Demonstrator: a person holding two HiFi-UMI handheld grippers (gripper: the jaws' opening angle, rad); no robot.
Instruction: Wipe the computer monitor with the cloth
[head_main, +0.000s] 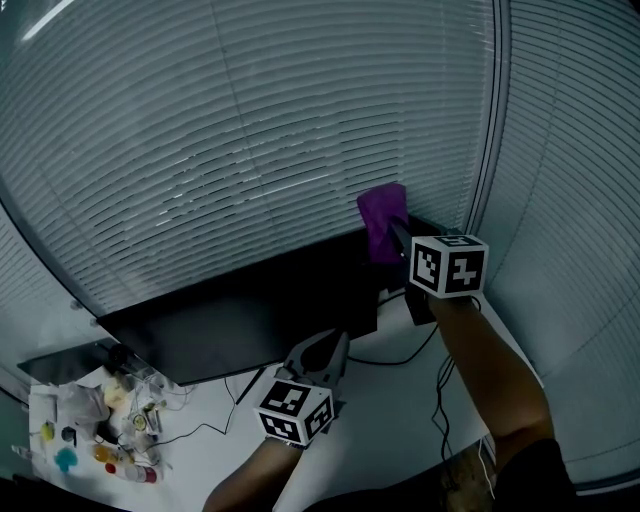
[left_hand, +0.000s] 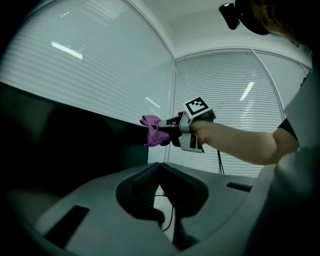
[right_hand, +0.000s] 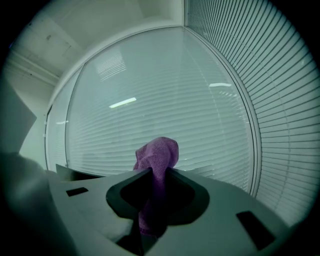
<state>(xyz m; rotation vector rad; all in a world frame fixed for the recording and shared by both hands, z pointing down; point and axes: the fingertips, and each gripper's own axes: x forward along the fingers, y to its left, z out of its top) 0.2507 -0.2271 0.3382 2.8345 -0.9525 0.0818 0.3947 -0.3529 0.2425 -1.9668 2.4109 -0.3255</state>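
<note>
Head view: the purple cloth (head_main: 383, 222) is seen clamped in the right gripper (head_main: 398, 238), held up at the top right corner of the dark monitor (head_main: 250, 315). In the right gripper view the fabric is pinched between the jaws, with a bunch standing above them. Whether the cloth is pressed on the screen or only just beside its edge cannot be settled. The left gripper (head_main: 335, 348) is held low before the monitor's lower edge, above the white desk (head_main: 400, 410), its jaws closed on nothing. The monitor's long axis runs off to the person's left from the cloth, and the screen face lies below and leftward of it. A leftward sweep along that axis is judged to be called for, by the right gripper, much the nearer
</note>
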